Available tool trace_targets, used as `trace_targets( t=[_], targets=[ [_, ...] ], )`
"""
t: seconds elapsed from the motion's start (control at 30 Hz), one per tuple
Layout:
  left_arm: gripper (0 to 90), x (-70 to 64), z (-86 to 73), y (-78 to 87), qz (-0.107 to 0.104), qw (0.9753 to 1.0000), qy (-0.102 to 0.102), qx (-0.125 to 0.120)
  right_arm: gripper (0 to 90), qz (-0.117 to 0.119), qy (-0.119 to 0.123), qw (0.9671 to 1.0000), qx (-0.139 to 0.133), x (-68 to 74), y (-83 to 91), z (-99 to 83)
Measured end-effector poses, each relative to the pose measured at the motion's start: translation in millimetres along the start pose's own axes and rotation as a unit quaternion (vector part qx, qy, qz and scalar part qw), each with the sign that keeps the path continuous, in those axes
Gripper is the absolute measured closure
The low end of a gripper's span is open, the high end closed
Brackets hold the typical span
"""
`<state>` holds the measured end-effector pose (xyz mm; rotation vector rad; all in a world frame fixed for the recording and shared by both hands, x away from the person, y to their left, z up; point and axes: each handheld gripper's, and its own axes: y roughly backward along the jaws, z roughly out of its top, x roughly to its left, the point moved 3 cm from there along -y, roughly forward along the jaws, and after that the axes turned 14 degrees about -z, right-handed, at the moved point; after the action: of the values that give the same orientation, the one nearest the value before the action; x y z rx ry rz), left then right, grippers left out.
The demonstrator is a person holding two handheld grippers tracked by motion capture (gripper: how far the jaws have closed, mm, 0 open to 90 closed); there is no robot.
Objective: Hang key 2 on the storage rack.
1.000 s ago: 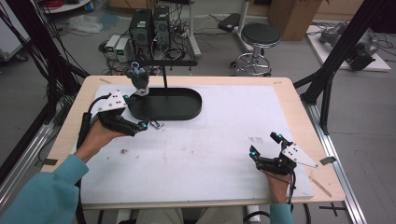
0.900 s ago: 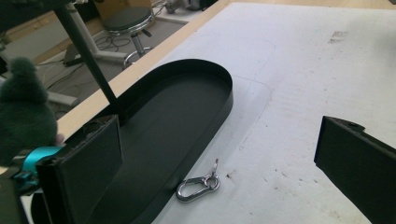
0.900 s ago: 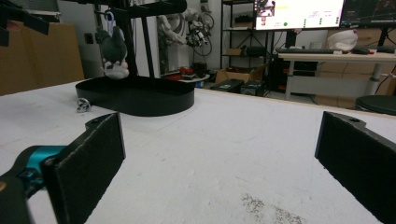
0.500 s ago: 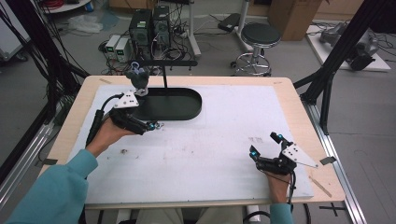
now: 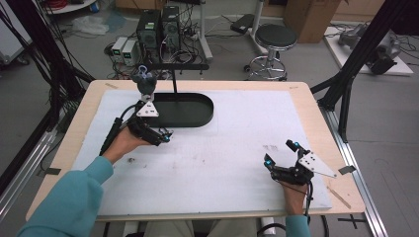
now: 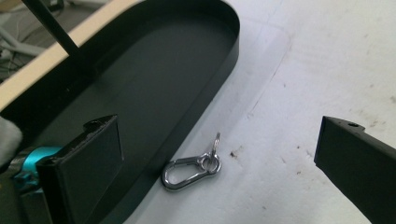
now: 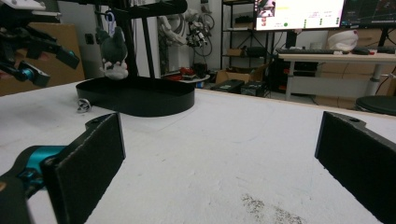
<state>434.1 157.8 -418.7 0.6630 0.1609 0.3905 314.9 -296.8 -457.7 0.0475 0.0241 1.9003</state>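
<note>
A small silver carabiner point(image 6: 191, 167) with a ring lies on the white mat, right against the outer wall of a black oval tray point(image 6: 154, 88). My left gripper point(image 6: 218, 140) hovers just above it, open, with the carabiner between and below its jaws. In the high view the left gripper point(image 5: 164, 135) sits at the tray's point(image 5: 197, 118) front left edge. My right gripper point(image 5: 281, 153) rests open on the mat near the front right, holding nothing. The right gripper view shows the carabiner point(image 7: 84, 105) far off beside the tray point(image 7: 140, 95).
A black stand rises from the tray, and a grey and white plush toy point(image 5: 145, 81) hangs from its bar. A white mat point(image 5: 237, 148) covers most of the wooden table. Beyond the table's far edge are computers, a stool and cables.
My left gripper has moved right along the tray's front edge and now stands over the carabiner. The right gripper has stayed where it was.
</note>
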Motion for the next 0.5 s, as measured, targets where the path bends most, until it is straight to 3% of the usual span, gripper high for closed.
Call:
trace_targets(
  t=[0.17,0.5],
  targets=[
    [2.7,1.5,-3.3,-7.8,-0.008,0.9998,0.011,0.012,0.8,0.0,0.0,1.0,0.0,0.0,0.0,0.0],
    [14.1,2.2,-7.6,-14.1,-0.014,0.9991,0.011,0.038,0.8,0.001,0.0,1.0,0.0,0.1,0.2,0.0]
  ],
)
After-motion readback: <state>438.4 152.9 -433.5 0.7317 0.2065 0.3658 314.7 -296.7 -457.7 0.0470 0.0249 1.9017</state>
